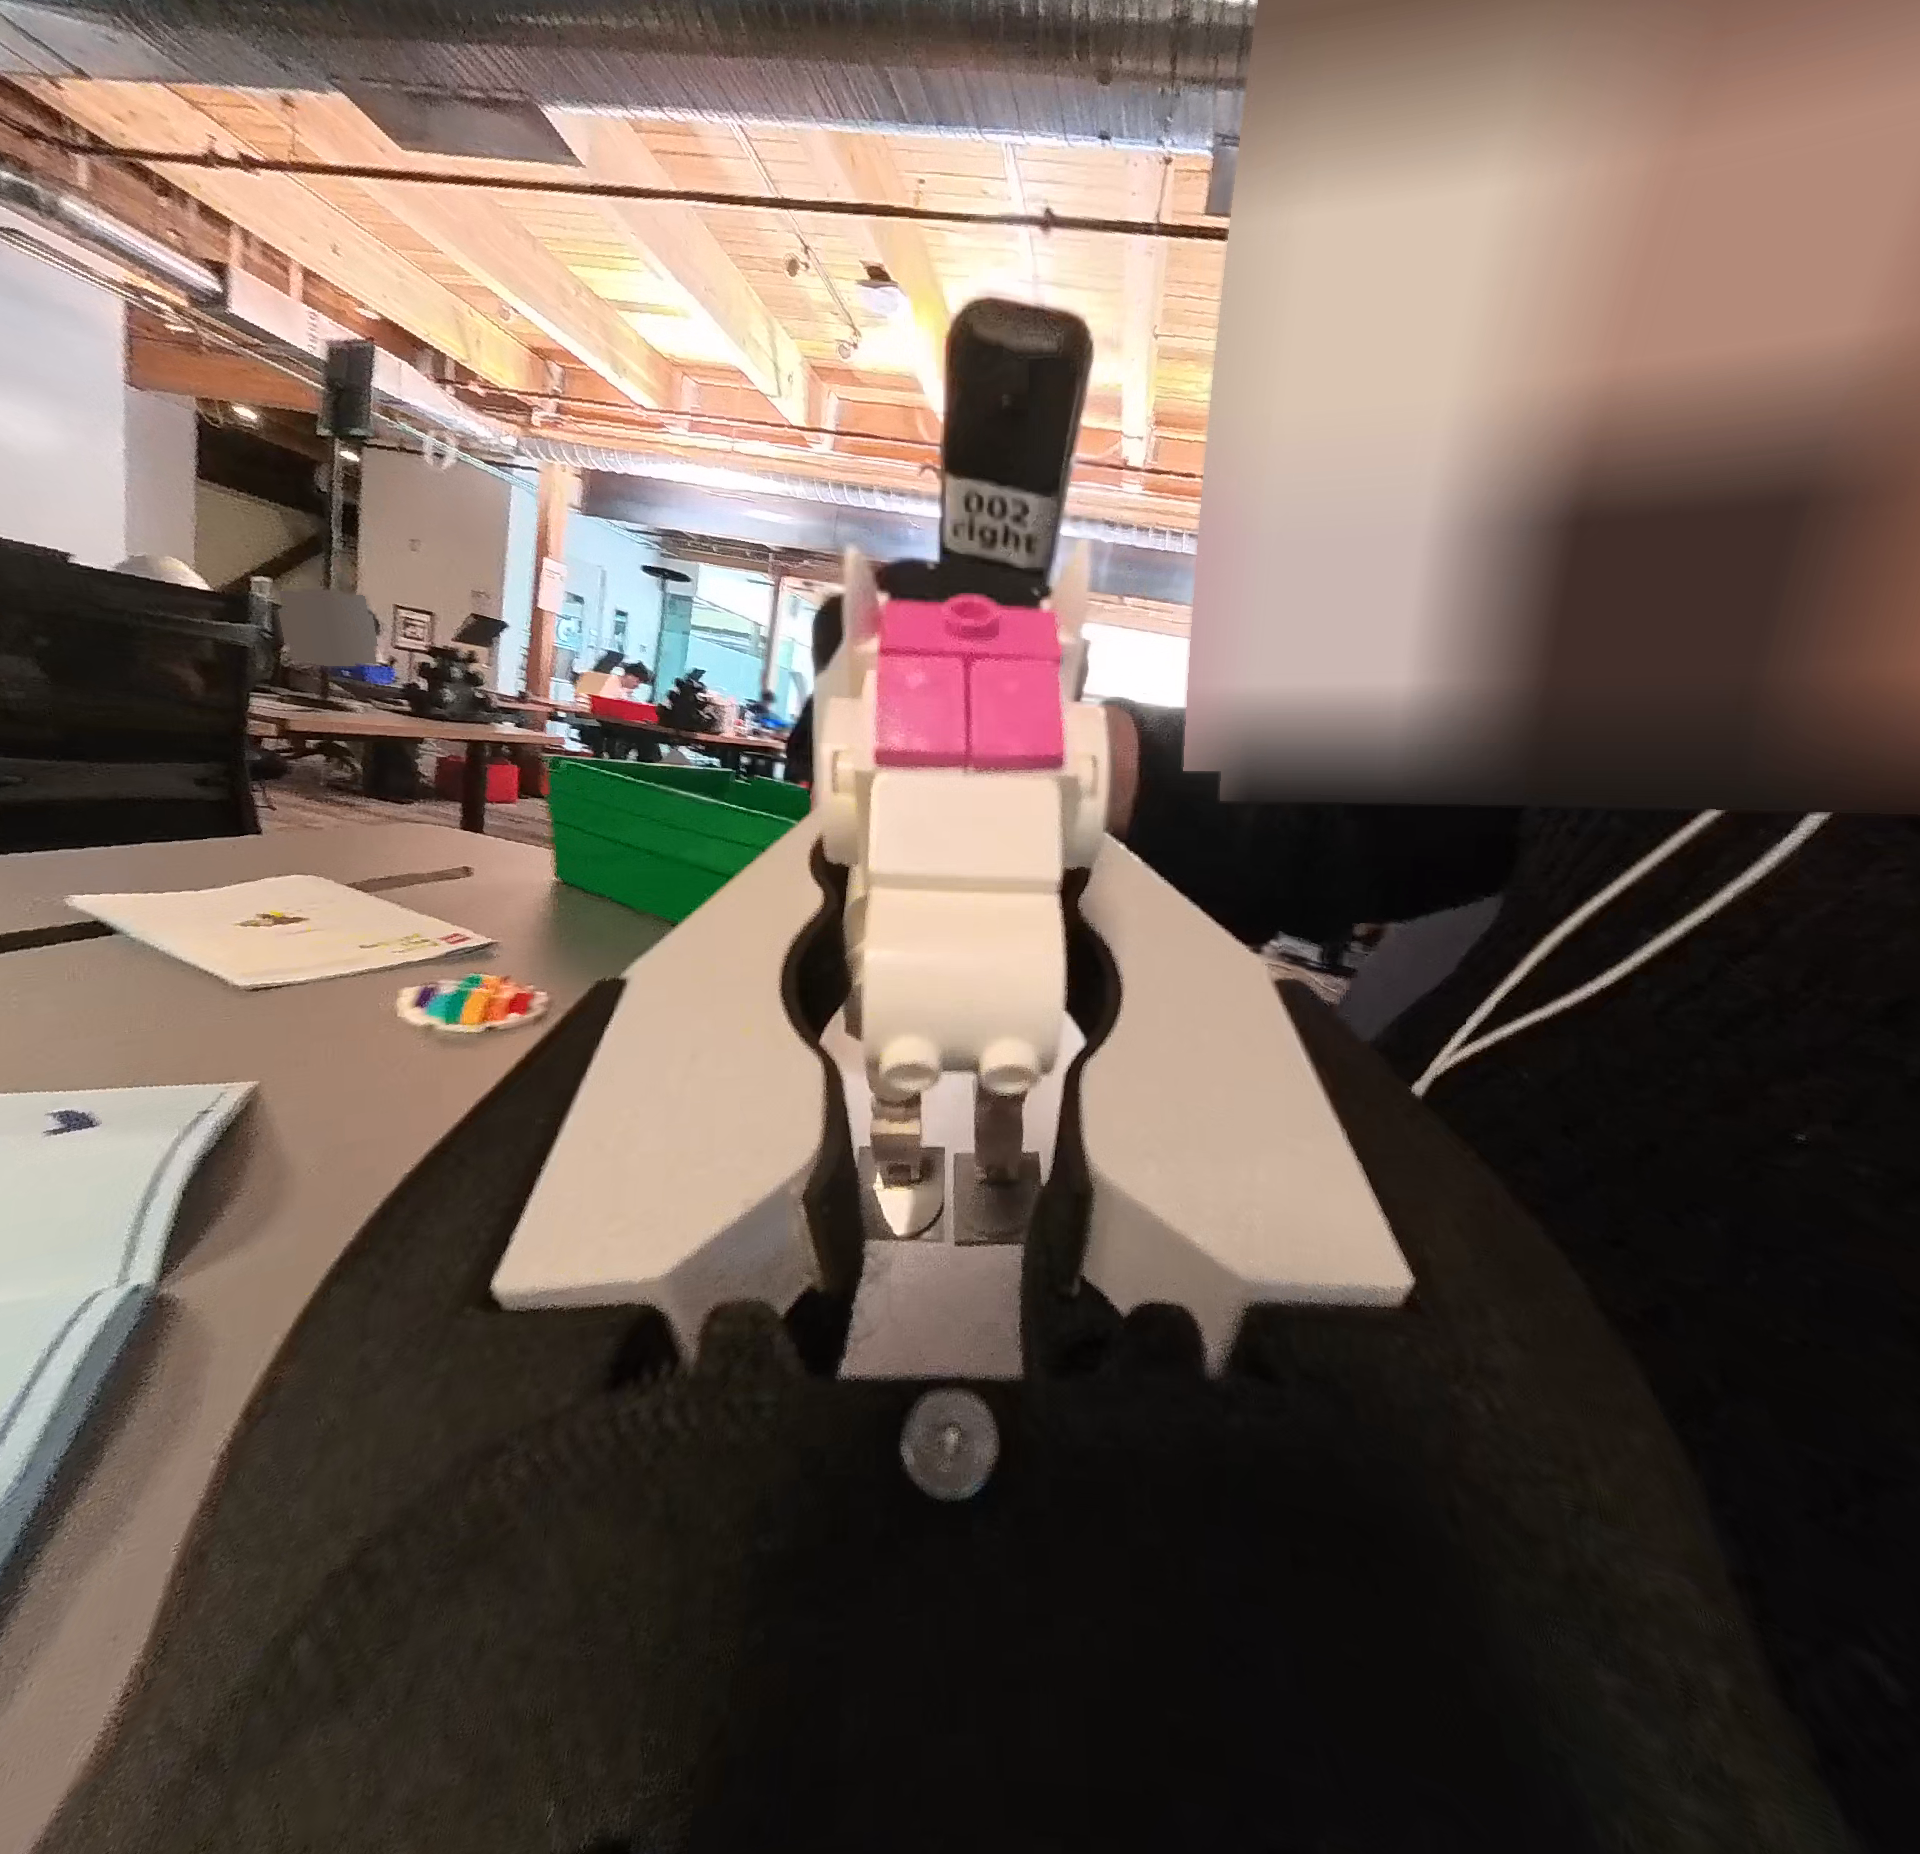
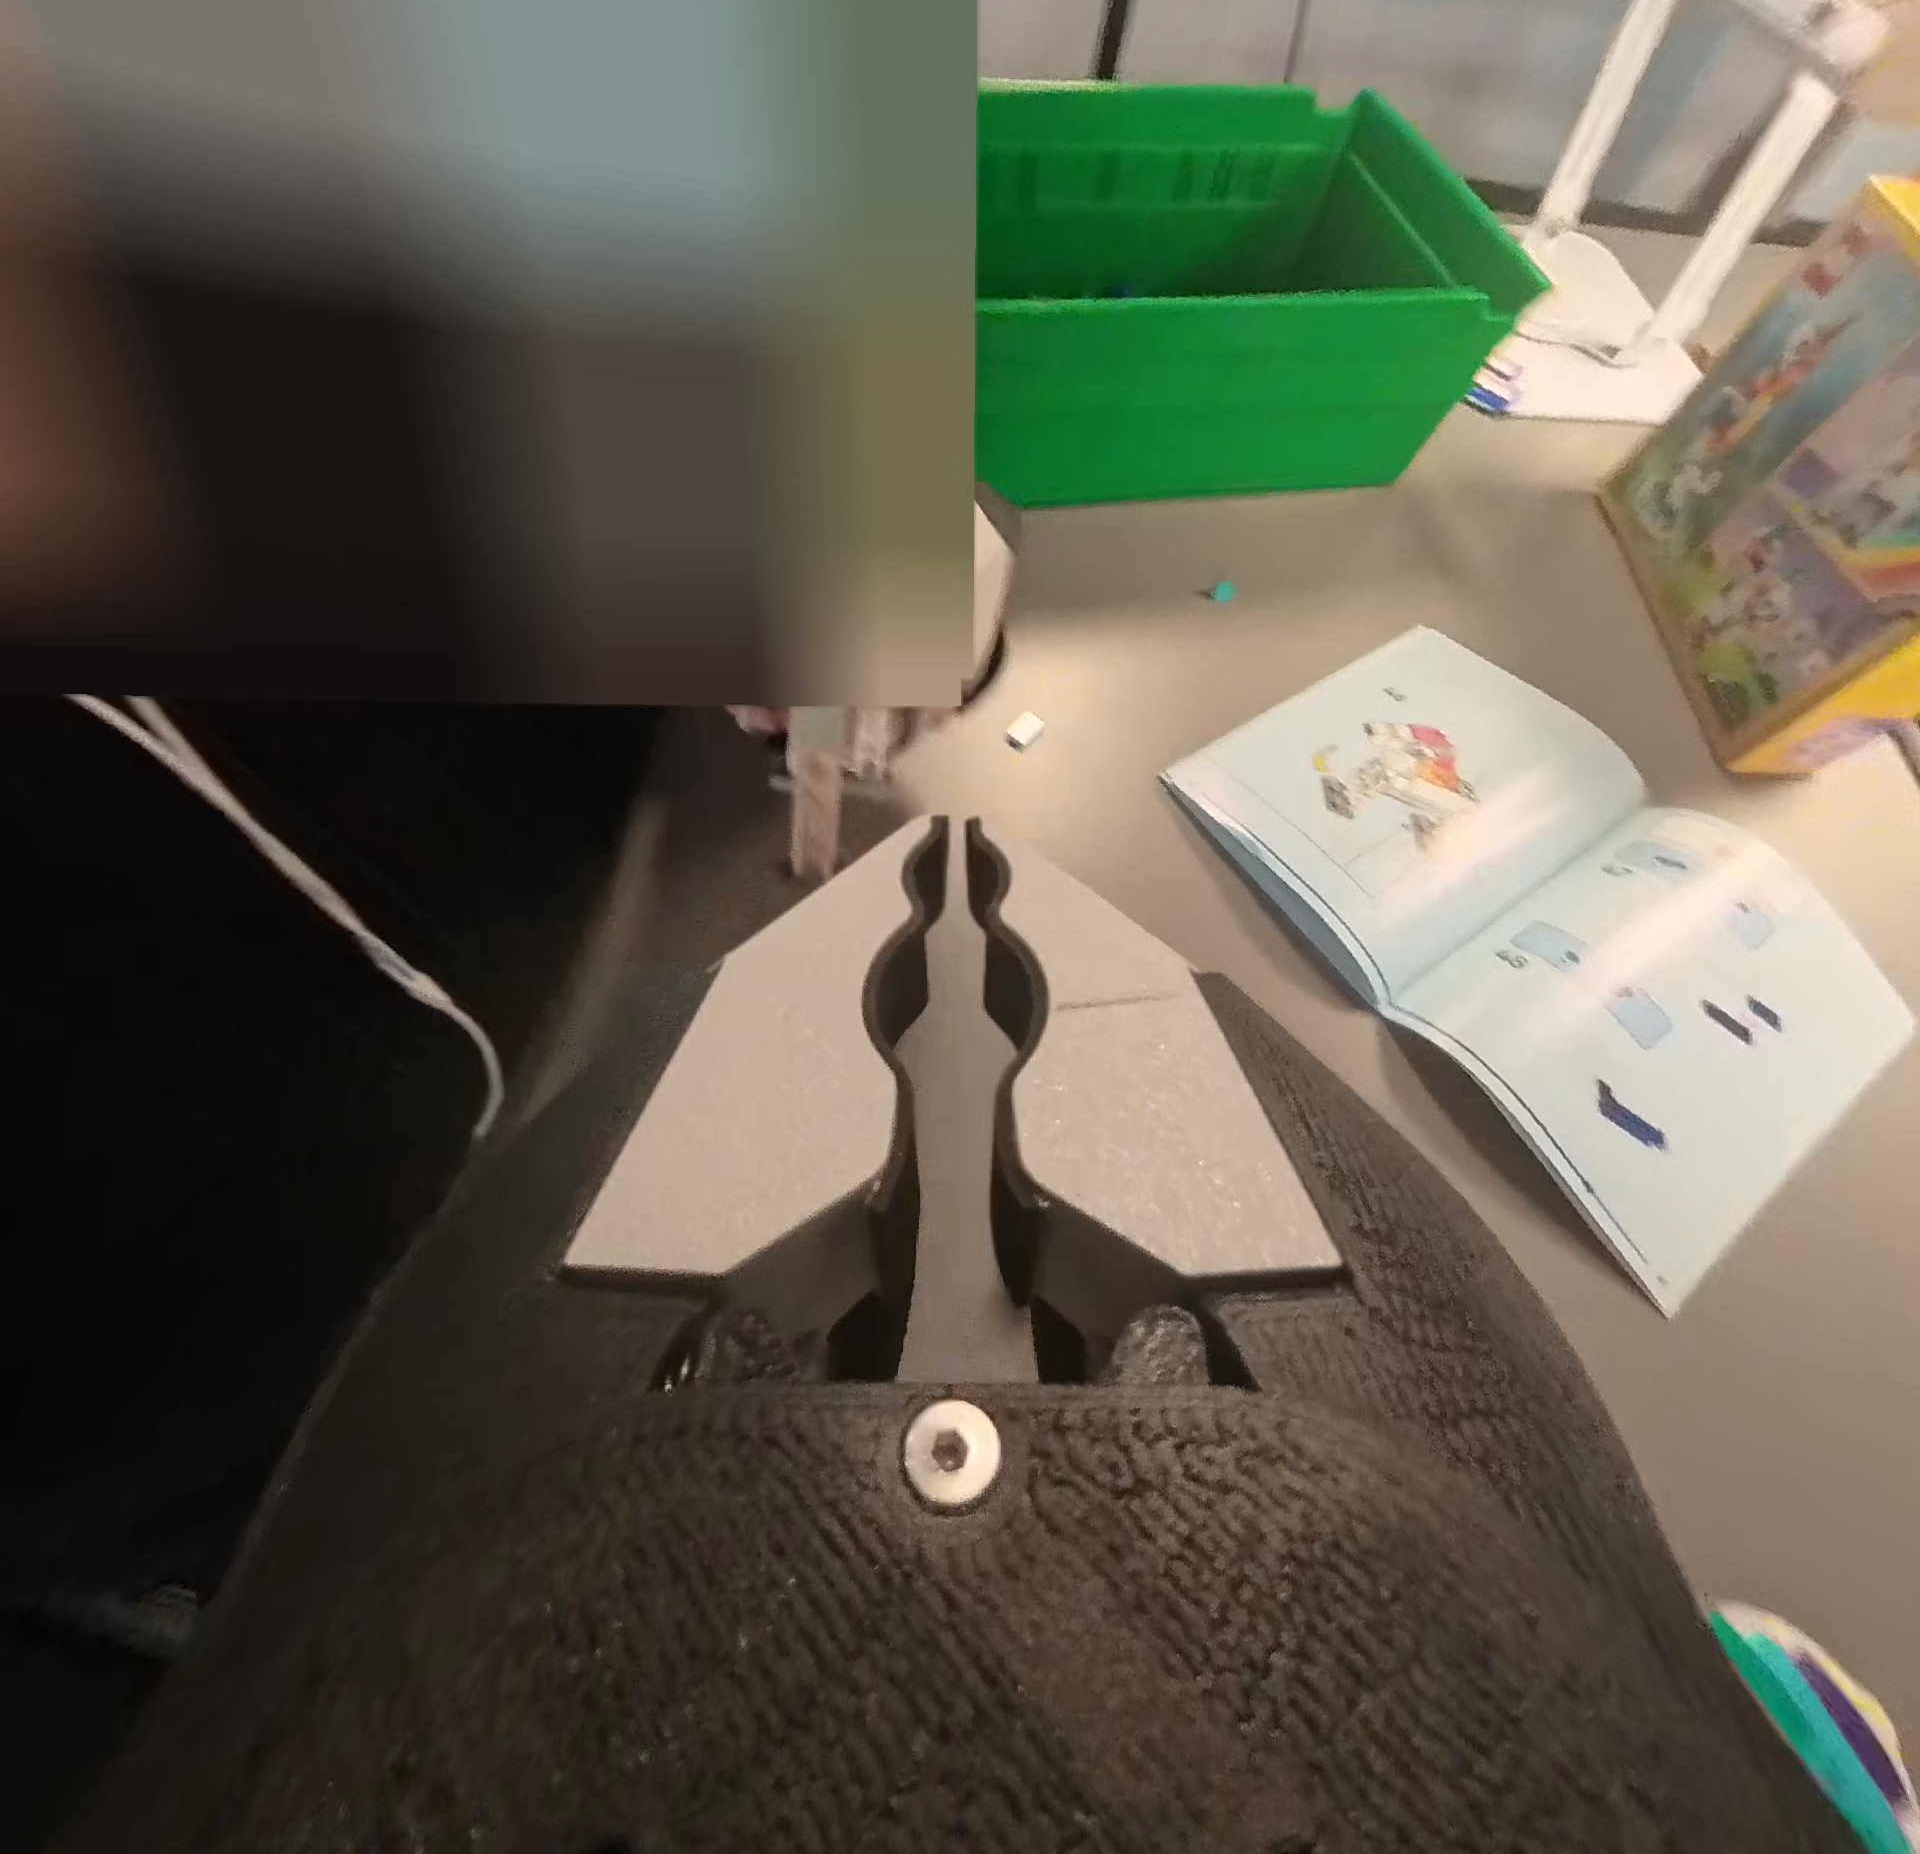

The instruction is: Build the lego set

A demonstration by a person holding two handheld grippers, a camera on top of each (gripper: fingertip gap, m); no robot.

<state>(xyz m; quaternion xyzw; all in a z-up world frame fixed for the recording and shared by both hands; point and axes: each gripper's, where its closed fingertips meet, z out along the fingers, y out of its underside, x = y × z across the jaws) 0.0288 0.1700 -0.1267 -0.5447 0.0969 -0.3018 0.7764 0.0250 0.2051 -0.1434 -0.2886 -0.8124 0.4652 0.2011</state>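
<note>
Left wrist view shows my left gripper (image 1: 961, 931) clenched around a white brick-built lego figure with a pink saddle-like top (image 1: 961, 817), held up off the grey tabletop (image 1: 312, 1129) between the pale grey fingers (image 1: 665, 1108). Two white studs and thin grey pegs hang from the figure's underside toward the camera. Just behind the figure rises a black handle with a small label (image 1: 1013, 443), which I take to be my other tool. Farther back on the table sit a green plastic bin (image 1: 644, 828), a white booklet (image 1: 281, 931) and a small round multicoloured piece (image 1: 473, 1004). In the right wrist view, my right gripper (image 2: 958, 828) is clenched with nothing between its tips, only a thin slit left. Beyond it lie an open pale blue instruction booklet (image 2: 1538, 931), a tiny white brick (image 2: 1023, 729), a tiny teal piece (image 2: 1223, 591), the same green bin (image 2: 1226, 391) and a colourful cardboard box (image 2: 1787, 495).
</note>
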